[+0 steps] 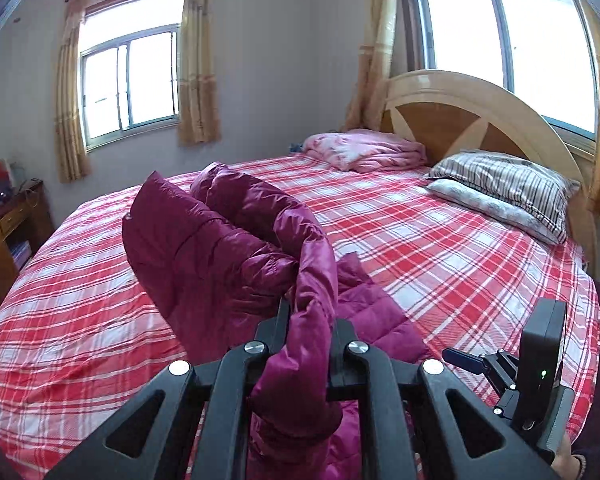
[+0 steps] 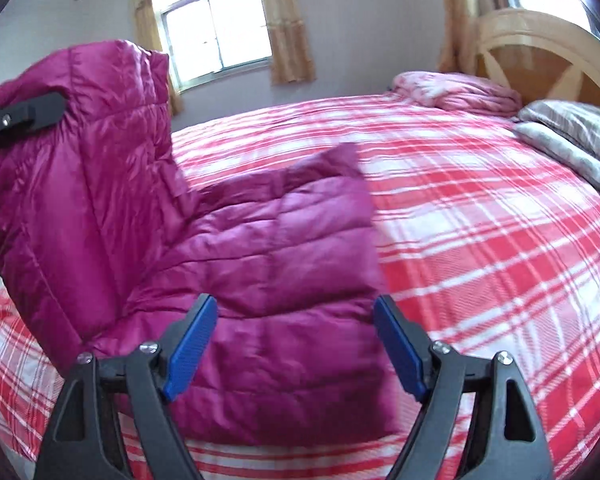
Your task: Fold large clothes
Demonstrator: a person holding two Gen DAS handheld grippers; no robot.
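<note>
A magenta quilted puffer jacket (image 1: 204,256) lies on the red plaid bed (image 1: 440,248). My left gripper (image 1: 310,320) is shut on an edge of the jacket and holds that side lifted off the bed. In the right wrist view the lifted part stands up at the left and the rest of the jacket (image 2: 260,248) lies flat. My left gripper shows there too (image 2: 24,114), clamped high on the raised fabric. My right gripper (image 2: 296,344) is open, its blue pads (image 2: 190,346) spread over the jacket's near edge, holding nothing.
A striped pillow (image 1: 508,184) and a folded pink blanket (image 1: 368,150) lie by the wooden headboard (image 1: 460,108). A wooden desk (image 1: 4,236) stands left of the bed. Two curtained windows (image 1: 130,84) are behind. My right gripper's body (image 1: 540,368) is close on the right.
</note>
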